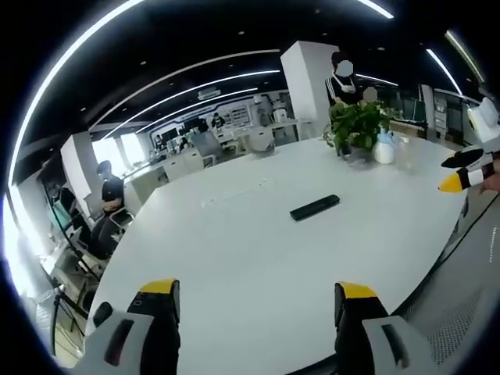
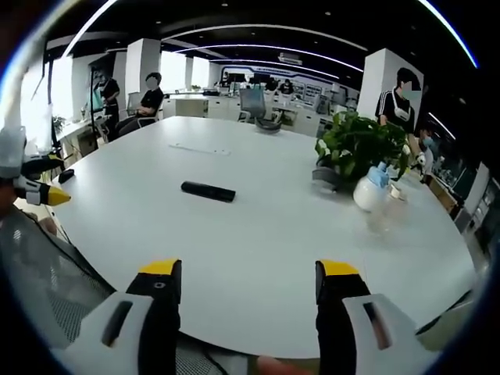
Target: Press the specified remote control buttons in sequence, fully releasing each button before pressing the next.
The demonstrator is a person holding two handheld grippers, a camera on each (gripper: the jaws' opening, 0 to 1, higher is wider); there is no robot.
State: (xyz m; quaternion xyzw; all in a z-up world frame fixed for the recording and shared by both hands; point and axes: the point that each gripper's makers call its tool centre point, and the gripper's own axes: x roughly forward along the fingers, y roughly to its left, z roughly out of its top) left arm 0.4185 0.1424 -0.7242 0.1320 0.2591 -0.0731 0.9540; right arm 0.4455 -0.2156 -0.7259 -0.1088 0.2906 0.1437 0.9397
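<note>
Left gripper [image 1: 256, 301]: jaws spread wide, nothing between them, poised over the near edge of the table [image 1: 234, 258].
Right gripper [image 2: 247, 283]: jaws likewise wide apart and empty, above the near edge of the table [image 2: 258, 234]; its yellow tips also show at the right side of the left gripper view [image 1: 462, 170].
Remote [image 1: 315, 207]: flat on the table, well apart from both grippers, toward the middle of the top.
Bearing from left gripper: ahead and slightly right.
Bearing from right gripper: remote [image 2: 208, 191] ahead and slightly left, so it lies between the two lines of approach.
Long axis: roughly crosswise to both grippers, one end a little farther.
Nearer gripper: cannot tell; judged about equal.
Button face: too small to read.
Far right: potted plant [image 2: 355, 148] and white bottle [image 2: 370, 190], clear of the remote.
Next move, judged: a forward reach and descent onto the buttons with one jaw tip.
</note>
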